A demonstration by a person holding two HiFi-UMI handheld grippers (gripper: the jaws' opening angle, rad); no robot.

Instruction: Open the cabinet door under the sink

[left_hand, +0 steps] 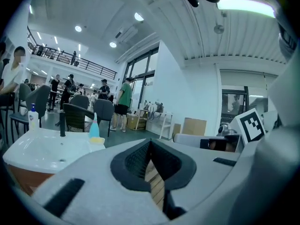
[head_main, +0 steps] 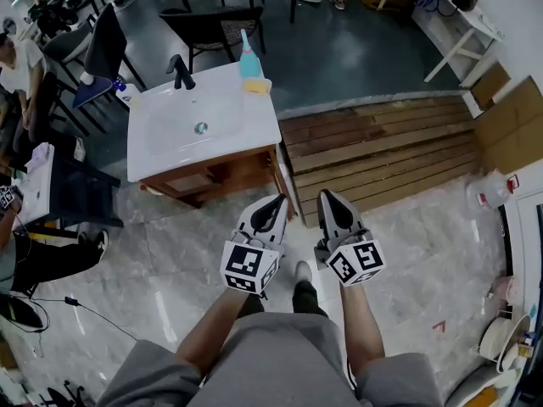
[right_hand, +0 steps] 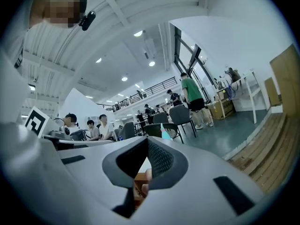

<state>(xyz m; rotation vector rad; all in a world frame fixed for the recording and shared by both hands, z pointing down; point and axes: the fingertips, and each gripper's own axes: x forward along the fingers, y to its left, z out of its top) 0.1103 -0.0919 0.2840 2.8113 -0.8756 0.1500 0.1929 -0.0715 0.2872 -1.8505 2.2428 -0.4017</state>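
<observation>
A white sink top (head_main: pixel 170 142) with a black faucet (head_main: pixel 180 72) sits on a brown wooden cabinet (head_main: pixel 212 178) left of centre in the head view. The cabinet front looks closed. My left gripper (head_main: pixel 275 206) hovers just right of the cabinet's near corner, jaws together and empty. My right gripper (head_main: pixel 327 200) floats beside it over the floor, also shut and holding nothing. In the left gripper view the sink (left_hand: pixel 42 149) lies left of the left gripper (left_hand: pixel 150 172). The right gripper (right_hand: pixel 143 175) shows a sliver of brown wood between its jaws.
A teal bottle (head_main: pixel 249 60) and a yellow sponge (head_main: pixel 257 86) stand on the sink's far corner. A wooden plank platform (head_main: pixel 382 147) lies to the right. Black chairs (head_main: pixel 216 25), a dark desk (head_main: pixel 81 197) and seated people are at the left and back. Cardboard (head_main: pixel 509 130) leans at the right.
</observation>
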